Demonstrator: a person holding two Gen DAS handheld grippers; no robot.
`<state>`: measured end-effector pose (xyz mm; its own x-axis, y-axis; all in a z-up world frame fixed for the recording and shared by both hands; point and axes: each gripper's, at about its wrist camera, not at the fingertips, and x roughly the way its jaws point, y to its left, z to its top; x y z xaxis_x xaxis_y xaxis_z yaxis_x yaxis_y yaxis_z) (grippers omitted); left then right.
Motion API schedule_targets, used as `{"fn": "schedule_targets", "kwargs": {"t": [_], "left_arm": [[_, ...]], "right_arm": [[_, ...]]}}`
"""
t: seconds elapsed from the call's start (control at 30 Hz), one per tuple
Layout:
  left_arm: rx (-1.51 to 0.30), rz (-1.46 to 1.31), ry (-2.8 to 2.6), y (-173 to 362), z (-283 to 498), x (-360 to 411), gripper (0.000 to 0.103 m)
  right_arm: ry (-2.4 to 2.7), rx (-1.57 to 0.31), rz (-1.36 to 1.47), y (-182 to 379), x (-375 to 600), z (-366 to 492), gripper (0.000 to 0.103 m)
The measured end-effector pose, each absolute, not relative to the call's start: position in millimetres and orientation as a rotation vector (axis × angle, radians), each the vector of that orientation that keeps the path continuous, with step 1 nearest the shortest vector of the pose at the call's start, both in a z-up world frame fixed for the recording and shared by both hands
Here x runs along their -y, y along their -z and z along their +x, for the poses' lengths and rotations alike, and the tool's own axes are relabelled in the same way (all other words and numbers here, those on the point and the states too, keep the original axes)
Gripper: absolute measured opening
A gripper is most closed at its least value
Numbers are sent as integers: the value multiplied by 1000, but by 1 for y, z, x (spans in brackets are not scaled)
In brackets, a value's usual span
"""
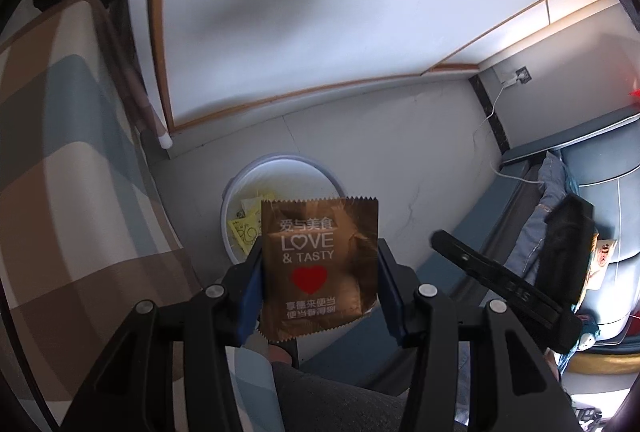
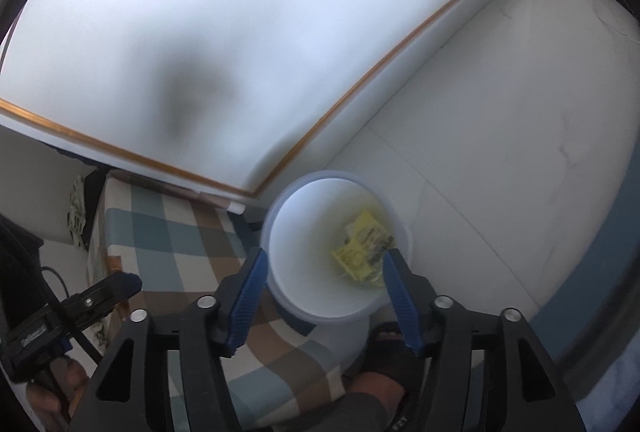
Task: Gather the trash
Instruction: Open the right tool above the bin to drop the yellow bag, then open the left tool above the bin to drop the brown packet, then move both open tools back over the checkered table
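Brown snack wrapper (image 1: 320, 266) pinched upright in left gripper (image 1: 320, 272), white bin (image 1: 280, 167) just beyond. Right gripper (image 2: 324, 296) spread wide, empty, over bin (image 2: 304, 232) holding yellow wrapper (image 2: 362, 252).

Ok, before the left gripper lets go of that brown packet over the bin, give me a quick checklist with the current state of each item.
1. Brown packet held between the left gripper fingers: ok.
2. White bin upright with its mouth open: ok.
3. Room left in the bin, only yellow wrappers at the bottom: ok.
4. Right gripper open with nothing between its fingers: ok.
5. Right gripper clear of the drop path: not ok, it hangs over the bin mouth.
6. Packet directly above the bin mouth: cannot tell.
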<state>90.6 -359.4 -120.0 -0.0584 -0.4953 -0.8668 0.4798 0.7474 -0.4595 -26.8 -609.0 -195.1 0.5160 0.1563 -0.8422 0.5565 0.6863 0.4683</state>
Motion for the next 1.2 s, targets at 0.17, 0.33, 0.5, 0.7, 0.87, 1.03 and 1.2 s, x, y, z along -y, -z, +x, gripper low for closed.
{"fn": "schedule_targets", "kwargs": {"t": [0.17,0.33,0.5,0.7,0.87,1.03,1.2], "left_arm": [[-1474,15,798,135,95,383,45],[-1535,64,801,155,93,403,46],[-1581,137,778,172,84,416,55],[-1592,156,740,176,83,425,74],[-1580,88,720,165,87,417,91],[-1527,67,708,148,86,403,91],[-1371,116,691,113,74,383,91]], "right_arm": [[304,-1029,836,197,613,-59,69],[351,-1050,858,207,618,-91,69],[402,-995,920,217,624,-120,69],[397,-992,990,228,628,-124,69],[369,-967,969,219,625,-120,70],[368,-939,965,210,626,-122,71],[354,-899,952,192,624,-118,71]]}}
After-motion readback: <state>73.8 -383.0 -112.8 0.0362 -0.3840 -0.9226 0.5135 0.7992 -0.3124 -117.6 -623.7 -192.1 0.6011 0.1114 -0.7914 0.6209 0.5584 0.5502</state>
